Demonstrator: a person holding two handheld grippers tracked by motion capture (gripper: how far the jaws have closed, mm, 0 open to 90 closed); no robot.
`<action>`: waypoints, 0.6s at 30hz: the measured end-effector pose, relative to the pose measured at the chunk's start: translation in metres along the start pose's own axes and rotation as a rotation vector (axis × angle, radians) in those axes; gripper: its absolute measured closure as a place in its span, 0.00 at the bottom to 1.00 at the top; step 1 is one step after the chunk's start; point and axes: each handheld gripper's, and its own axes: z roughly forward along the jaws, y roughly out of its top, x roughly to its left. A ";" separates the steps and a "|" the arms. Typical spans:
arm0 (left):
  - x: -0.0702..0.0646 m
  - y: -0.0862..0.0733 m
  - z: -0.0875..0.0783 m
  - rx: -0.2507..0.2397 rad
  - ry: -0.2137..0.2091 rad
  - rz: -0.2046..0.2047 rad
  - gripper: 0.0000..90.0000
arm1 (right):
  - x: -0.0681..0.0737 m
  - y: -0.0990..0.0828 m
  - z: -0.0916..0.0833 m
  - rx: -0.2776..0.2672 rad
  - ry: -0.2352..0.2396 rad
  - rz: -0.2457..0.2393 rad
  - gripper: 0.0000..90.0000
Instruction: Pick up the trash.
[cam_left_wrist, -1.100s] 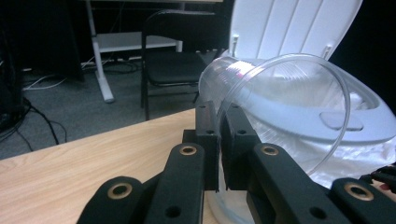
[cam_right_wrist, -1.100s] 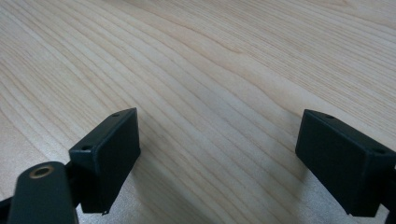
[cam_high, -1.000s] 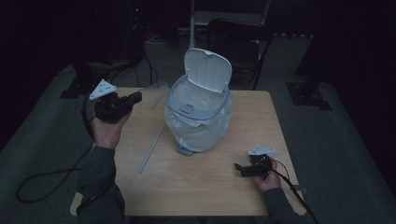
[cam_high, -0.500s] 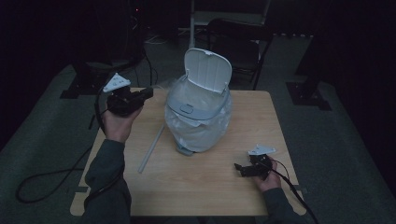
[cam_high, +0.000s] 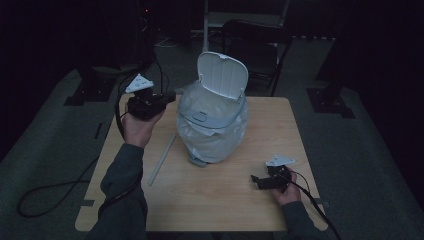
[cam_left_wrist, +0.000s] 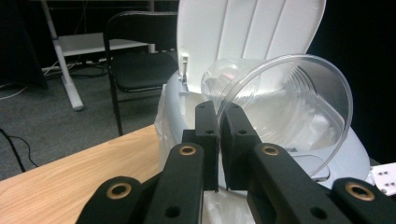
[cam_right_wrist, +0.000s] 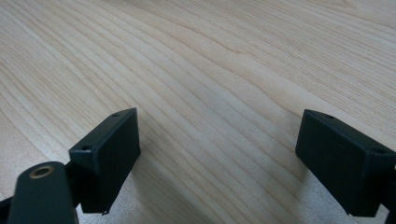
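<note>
A white lidded bin (cam_high: 212, 122) lined with a white bag stands mid-table, its lid (cam_high: 222, 75) raised. My left gripper (cam_high: 167, 98) is held in the air just left of the bin's rim. In the left gripper view its jaws are shut on the rim of a clear plastic cup (cam_left_wrist: 280, 105), which lies tilted with its mouth toward the camera, in front of the bin's raised lid (cam_left_wrist: 247, 32). My right gripper (cam_high: 257, 181) rests low at the table's front right. Its jaws stand wide apart over bare wood (cam_right_wrist: 224, 70), nothing between them.
A pale thin strip (cam_high: 161, 160) lies on the wooden table (cam_high: 225, 205) left of the bin. A black chair (cam_high: 257, 47) stands behind the table, and another chair (cam_left_wrist: 135, 65) appears in the left gripper view. Cables trail over the floor at the left.
My left hand has carried its gripper rightward and a little up, from the table's left edge toward the bin's rim. The right hand has stayed put.
</note>
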 end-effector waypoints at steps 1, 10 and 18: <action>0.000 0.000 0.001 0.000 -0.001 -0.001 0.97 | 0.000 0.000 0.000 0.000 0.000 0.000 0.14; -0.001 0.002 0.004 -0.005 -0.025 -0.011 0.96 | 0.000 0.000 0.000 0.000 0.001 0.000 0.14; 0.000 0.000 0.002 -0.018 -0.046 -0.019 0.77 | 0.000 0.000 0.000 0.000 0.001 0.000 0.14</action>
